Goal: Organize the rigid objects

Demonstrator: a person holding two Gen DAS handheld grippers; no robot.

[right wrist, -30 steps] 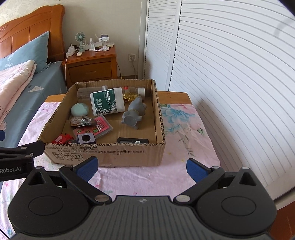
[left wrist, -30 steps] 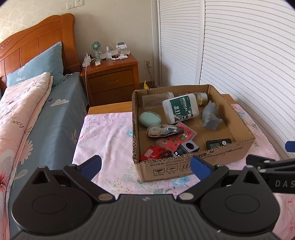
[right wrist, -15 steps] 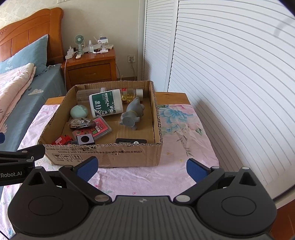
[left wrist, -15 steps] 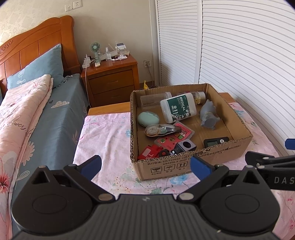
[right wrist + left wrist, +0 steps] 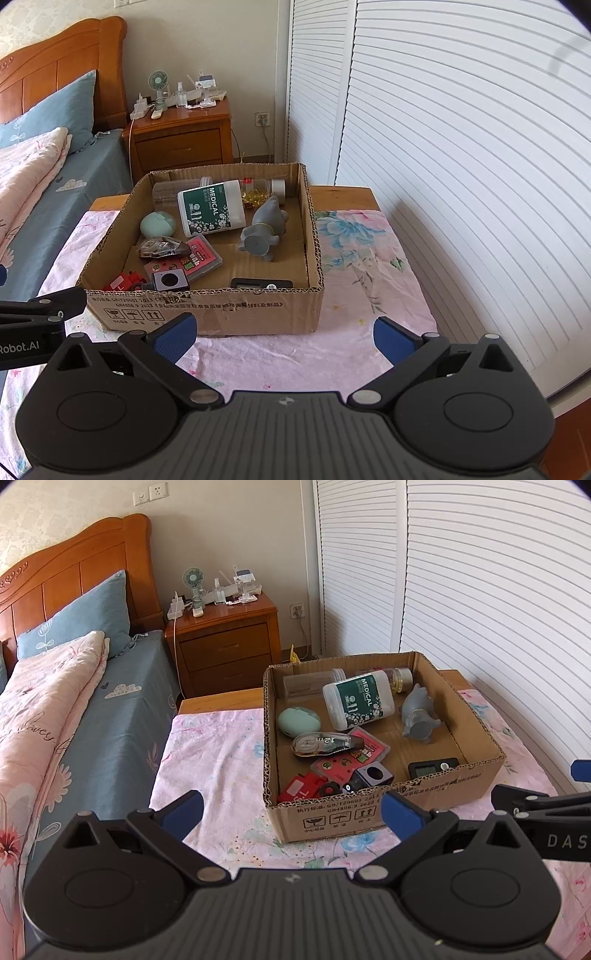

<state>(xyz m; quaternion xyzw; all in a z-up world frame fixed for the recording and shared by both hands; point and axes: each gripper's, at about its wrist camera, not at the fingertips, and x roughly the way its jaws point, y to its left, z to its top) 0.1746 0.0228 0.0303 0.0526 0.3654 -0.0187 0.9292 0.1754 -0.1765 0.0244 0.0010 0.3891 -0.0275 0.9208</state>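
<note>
Centrally, an open corrugated cardboard box [image 5: 207, 306] sits on the pink floral-clothed table [image 5: 369, 273], holding a smooth grey rubbery elephant figure [image 5: 264, 232]. Both the left hand-held gripper [image 5: 291, 812] and right hand-held gripper [image 5: 282, 334] gape empty beside white louvred doors [image 5: 461, 147].

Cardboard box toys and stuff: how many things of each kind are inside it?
Inside the cardboard box:
Bottles: 3
Grey animal figure: 1
Green oval case: 1
Correction tape: 1
Pink case: 1
Small gadgets, red, grey, black: 3
Total: 10
</note>
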